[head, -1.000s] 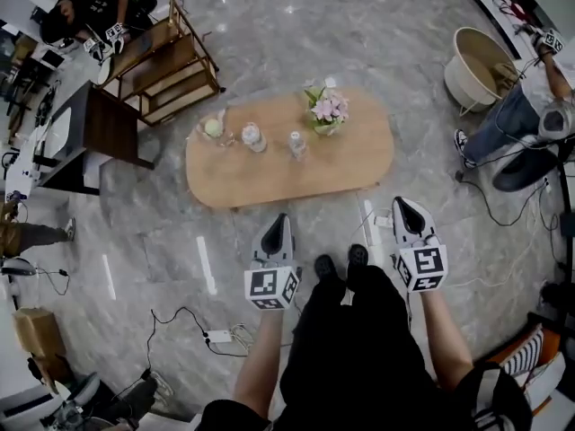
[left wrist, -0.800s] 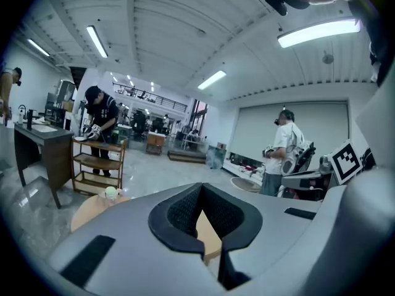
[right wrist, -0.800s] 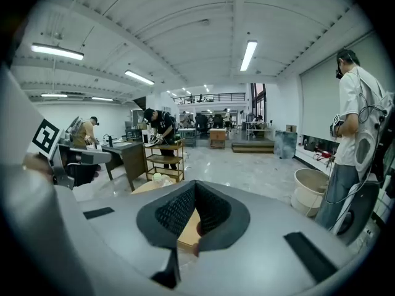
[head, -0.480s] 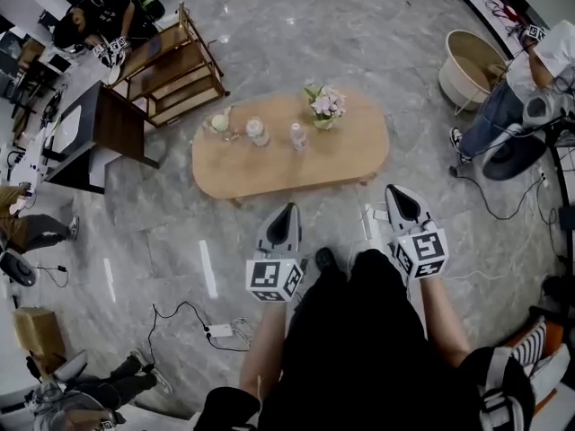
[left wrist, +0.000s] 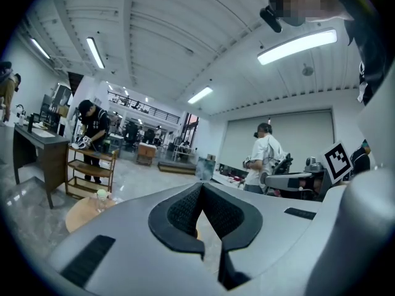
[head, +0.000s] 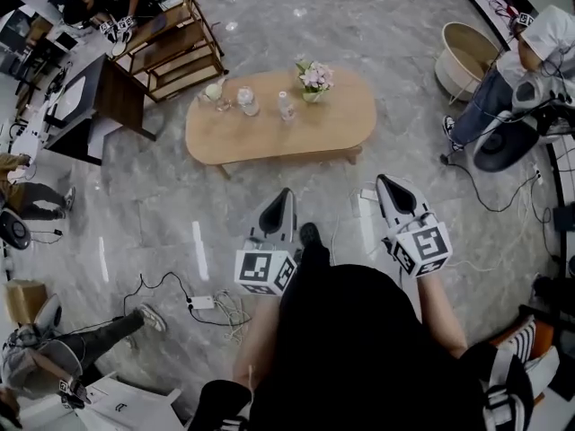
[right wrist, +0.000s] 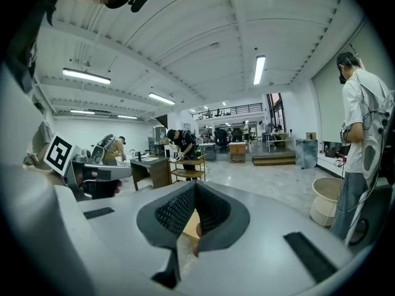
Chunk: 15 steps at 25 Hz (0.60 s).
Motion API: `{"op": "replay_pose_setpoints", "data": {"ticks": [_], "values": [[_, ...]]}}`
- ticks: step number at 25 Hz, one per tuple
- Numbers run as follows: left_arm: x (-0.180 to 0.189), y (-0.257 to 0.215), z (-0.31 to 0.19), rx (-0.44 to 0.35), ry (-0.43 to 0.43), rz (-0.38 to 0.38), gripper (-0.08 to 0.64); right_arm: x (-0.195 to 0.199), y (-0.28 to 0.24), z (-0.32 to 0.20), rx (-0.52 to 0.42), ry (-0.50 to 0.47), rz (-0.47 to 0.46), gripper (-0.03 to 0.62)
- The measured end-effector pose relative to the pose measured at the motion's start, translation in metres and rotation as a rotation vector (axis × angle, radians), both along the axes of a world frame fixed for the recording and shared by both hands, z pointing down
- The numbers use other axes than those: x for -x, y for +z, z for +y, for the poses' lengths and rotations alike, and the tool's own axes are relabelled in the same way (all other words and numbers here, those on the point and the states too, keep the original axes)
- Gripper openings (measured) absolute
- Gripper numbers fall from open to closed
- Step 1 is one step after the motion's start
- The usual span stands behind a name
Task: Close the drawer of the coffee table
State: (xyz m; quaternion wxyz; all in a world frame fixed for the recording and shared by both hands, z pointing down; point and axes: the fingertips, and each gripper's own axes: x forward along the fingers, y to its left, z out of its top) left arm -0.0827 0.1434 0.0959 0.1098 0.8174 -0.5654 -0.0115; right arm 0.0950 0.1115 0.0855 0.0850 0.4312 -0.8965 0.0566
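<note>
The oval wooden coffee table stands on the grey floor ahead of me, with a flower pot and glass bottles on top. From above, no drawer shows sticking out of it. My left gripper and right gripper hover side by side short of the table's near edge, apart from it and pointing toward it. Both are shut with nothing between the pads. In the left gripper view the closed left gripper hides most of the table. In the right gripper view a strip of table shows behind the closed right gripper.
A wooden shelf rack and a dark desk stand at the far left, with a person beside them. At the right are a white tub and a person. Cables and a power strip lie on the floor at my left.
Both grippers have pulled back from the table and risen, staying shut. The table now lies farther from the fingertips. A person has come into view at the lower left.
</note>
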Motion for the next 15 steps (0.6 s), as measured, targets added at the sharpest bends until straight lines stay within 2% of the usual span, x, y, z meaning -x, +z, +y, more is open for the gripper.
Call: {"op": "replay_pose_setpoints", "data": {"ticks": [2,9,15], "values": [[-0.021,0.003,0.025,0.0,-0.007,0.003,0.014,-0.02,-0.001,0.027,0.003,-0.019,0.0,0.012],[-0.092,0.018,0.129,0.081,-0.009,-0.003,0.014,-0.083,0.009,0.125,0.038,-0.05,-0.007,0.012],[-0.119,0.01,0.178,0.063,-0.029,-0.017,0.014,-0.112,0.005,0.172,0.03,-0.072,-0.051,0.012]]}}
